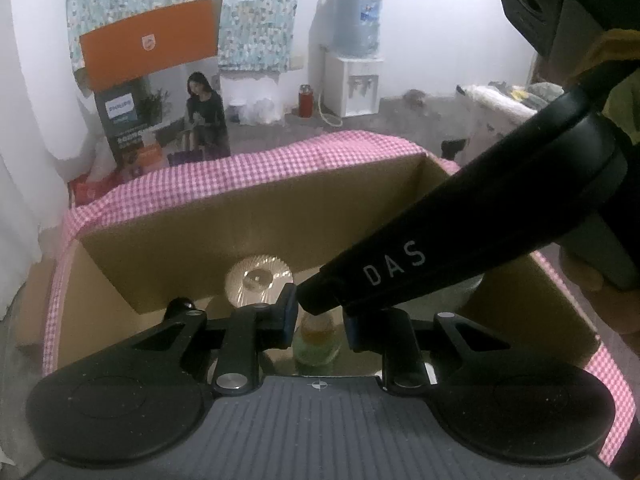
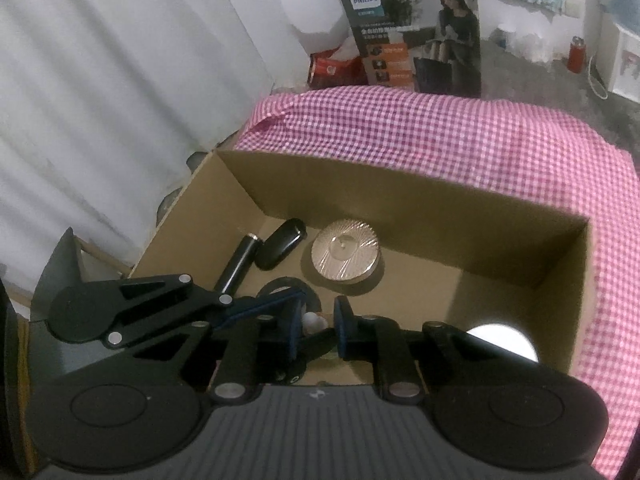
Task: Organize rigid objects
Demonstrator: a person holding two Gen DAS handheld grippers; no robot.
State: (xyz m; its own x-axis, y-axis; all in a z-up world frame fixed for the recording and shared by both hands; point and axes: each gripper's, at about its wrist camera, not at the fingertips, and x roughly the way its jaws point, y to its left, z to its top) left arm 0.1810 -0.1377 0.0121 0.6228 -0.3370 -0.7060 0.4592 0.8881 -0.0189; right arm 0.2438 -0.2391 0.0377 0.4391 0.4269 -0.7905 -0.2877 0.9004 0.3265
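An open cardboard box (image 2: 400, 196) sits on pink checked cloth (image 2: 440, 128). Inside lie a round gold ribbed lid (image 2: 345, 249), a black oval case (image 2: 281, 243) and a black tube (image 2: 237, 265). My left gripper (image 1: 319, 324) hangs over the box, jaws a little apart above a small glass bottle with amber liquid (image 1: 317, 340); I cannot tell whether the pads touch it. The right gripper's black body marked DAS (image 1: 460, 232) crosses in front. My right gripper (image 2: 318, 332) is low in the box, jaws partly open around a small white-topped thing (image 2: 314, 322), next to the left gripper's fingers (image 2: 264, 308).
A Philips carton (image 2: 416, 32) stands behind the box, a white curtain (image 2: 120, 80) at the left. A water dispenser (image 1: 354, 80) and a red flask (image 1: 305, 101) stand on the floor at the back. A white round object (image 2: 500, 340) lies in the box's right corner.
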